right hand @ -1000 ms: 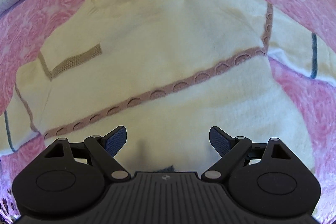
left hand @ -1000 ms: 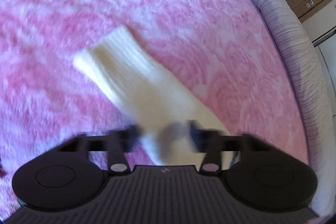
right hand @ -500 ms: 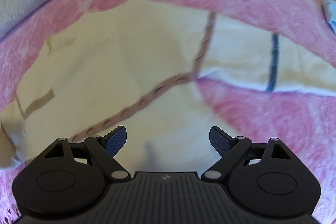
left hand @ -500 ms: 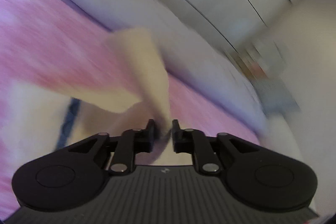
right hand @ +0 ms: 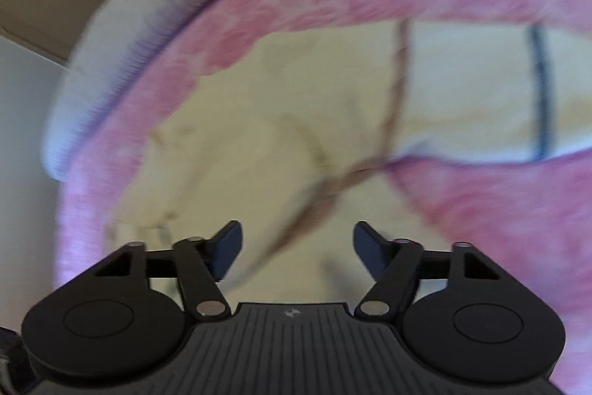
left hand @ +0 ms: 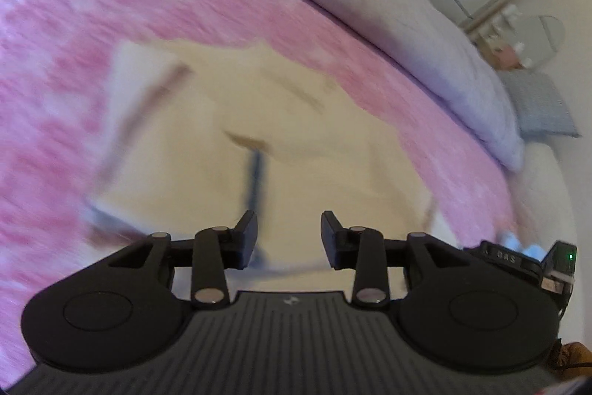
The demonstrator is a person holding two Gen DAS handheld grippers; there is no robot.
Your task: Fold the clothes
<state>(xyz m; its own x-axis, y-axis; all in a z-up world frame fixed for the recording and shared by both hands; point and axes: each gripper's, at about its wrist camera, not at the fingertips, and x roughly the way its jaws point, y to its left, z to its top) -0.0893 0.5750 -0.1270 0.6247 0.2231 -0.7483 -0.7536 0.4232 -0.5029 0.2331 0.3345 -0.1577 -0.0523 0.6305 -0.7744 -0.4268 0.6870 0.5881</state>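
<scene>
- on the pink bedspread (left hand: 74, 36) the cream sweater (left hand: 333, 143) lies partly gathered: in the left wrist view a sleeve with a dark blue stripe (left hand: 255, 180) lies folded in across the body, while in the right wrist view the other sleeve (right hand: 481, 91) reaches out flat to the side.
- the left gripper (left hand: 288, 234) hangs over the folded-in sleeve with its jaws parted and nothing between them; the blue stripe runs up from just beside its left finger.
- the right gripper (right hand: 298, 243) hovers over the sweater's body with its jaws wide and empty; the brown trim line (right hand: 396, 106) passes ahead of them, and the stretched sleeve lies well off to their right.
- judged from this, the likely step is bringing that outstretched sleeve across; doing it well means taking the cloth near the cuff, pinching one layer only, and laying it flat without dragging the body.
- both views are blurred, so finer creases cannot be read.
- a pale grey quilt (left hand: 407, 6) edges the bed behind.
</scene>
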